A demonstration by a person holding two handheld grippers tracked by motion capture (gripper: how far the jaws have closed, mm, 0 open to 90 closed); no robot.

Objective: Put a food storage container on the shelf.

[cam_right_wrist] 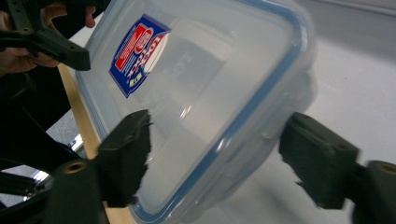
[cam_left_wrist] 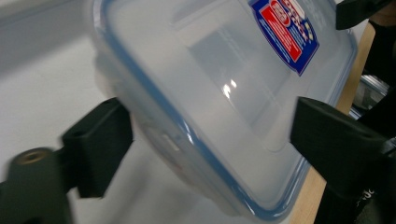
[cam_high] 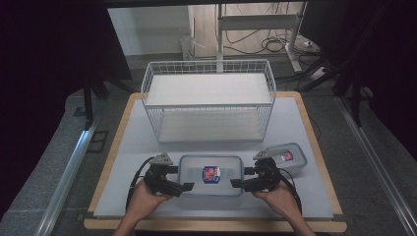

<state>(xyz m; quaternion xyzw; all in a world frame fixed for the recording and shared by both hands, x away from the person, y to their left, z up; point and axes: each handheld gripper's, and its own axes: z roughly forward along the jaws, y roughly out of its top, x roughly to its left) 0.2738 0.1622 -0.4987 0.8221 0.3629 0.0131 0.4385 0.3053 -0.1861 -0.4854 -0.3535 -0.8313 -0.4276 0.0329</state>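
Note:
A large clear plastic container (cam_high: pixel 211 175) with a blue-rimmed lid and a red and blue sticker lies at the front middle of the table. My left gripper (cam_high: pixel 179 178) is open at its left end, jaws on either side of the near-left corner. In the left gripper view the container (cam_left_wrist: pixel 210 70) runs between the jaws of the left gripper (cam_left_wrist: pixel 212 121), its outer jaw close against the wall. My right gripper (cam_high: pixel 242 177) is open at the right end, astride the near-right corner. The right gripper view shows the container (cam_right_wrist: pixel 196 70) tilted between the right gripper's (cam_right_wrist: pixel 219 128) jaws.
A smaller clear container (cam_high: pixel 287 156) with the same kind of sticker sits just right of the large one, behind my right gripper. A white wire two-level rack (cam_high: pixel 209 98) stands at the back of the grey mat (cam_high: pixel 137 147). The wooden table edge (cam_high: pixel 211 226) lies near my hands.

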